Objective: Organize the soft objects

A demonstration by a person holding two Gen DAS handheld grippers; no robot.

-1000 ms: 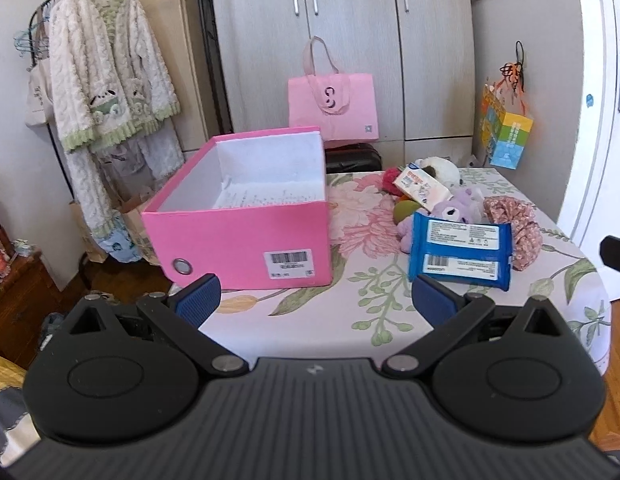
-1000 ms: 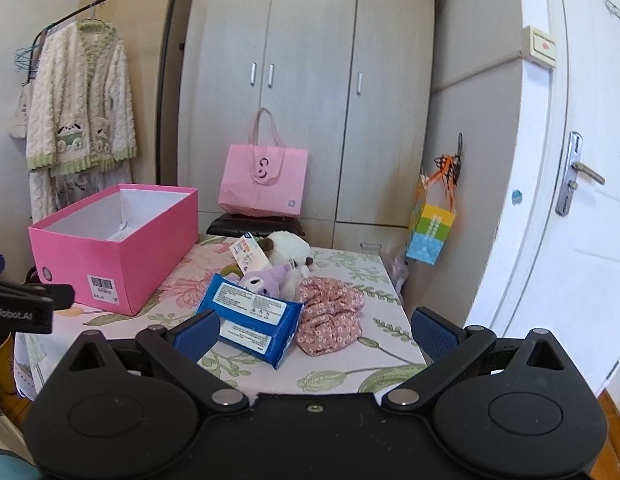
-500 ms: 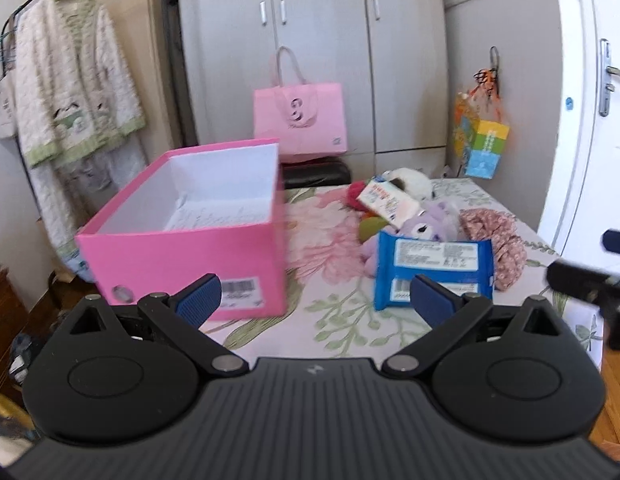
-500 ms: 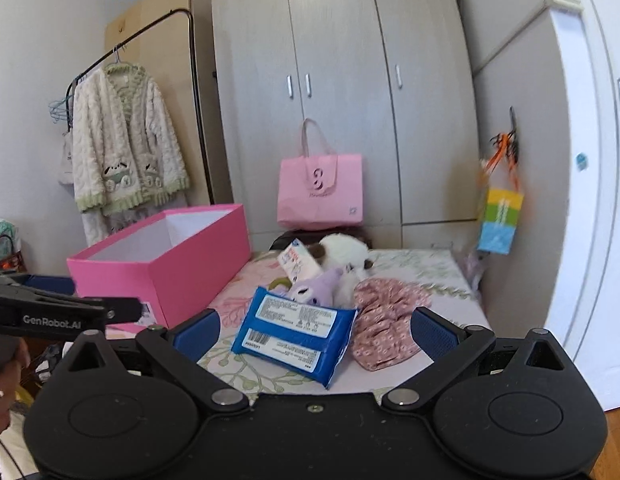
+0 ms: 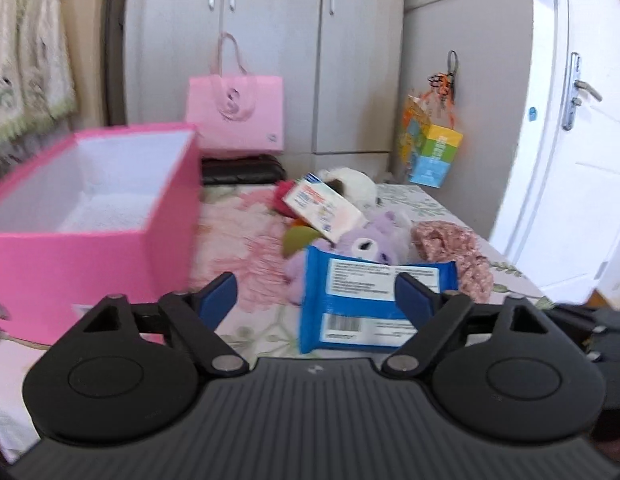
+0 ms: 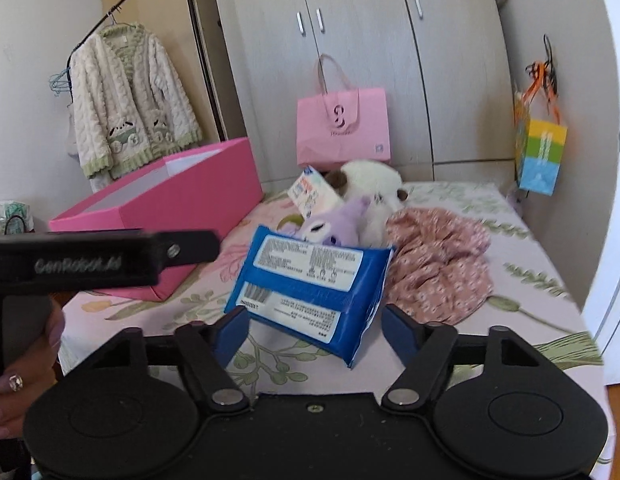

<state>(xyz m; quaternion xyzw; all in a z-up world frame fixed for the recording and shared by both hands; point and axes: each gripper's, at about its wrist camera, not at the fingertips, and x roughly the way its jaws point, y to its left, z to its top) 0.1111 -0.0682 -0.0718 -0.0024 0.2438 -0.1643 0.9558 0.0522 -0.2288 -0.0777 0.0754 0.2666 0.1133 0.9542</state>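
Soft blue plastic wipes pack (image 6: 310, 286) lies nearest you on the floral tablecloth (image 6: 529, 280), propped against the purple plush toy (image 6: 329, 226). Your right gripper (image 6: 314, 330) and left gripper (image 5: 315, 294) are both partly open and empty, jaws having just been closing; square one across the pack's short width before squeezing. Beyond sit a pink gathered fabric piece (image 6: 437, 260), a white plush (image 6: 369, 180) and, leftward, the open pink cardboard box (image 5: 90, 216), seemingly empty. Farther back stand a grey wardrobe (image 6: 349, 40) and a pink tote bag (image 6: 343, 128).
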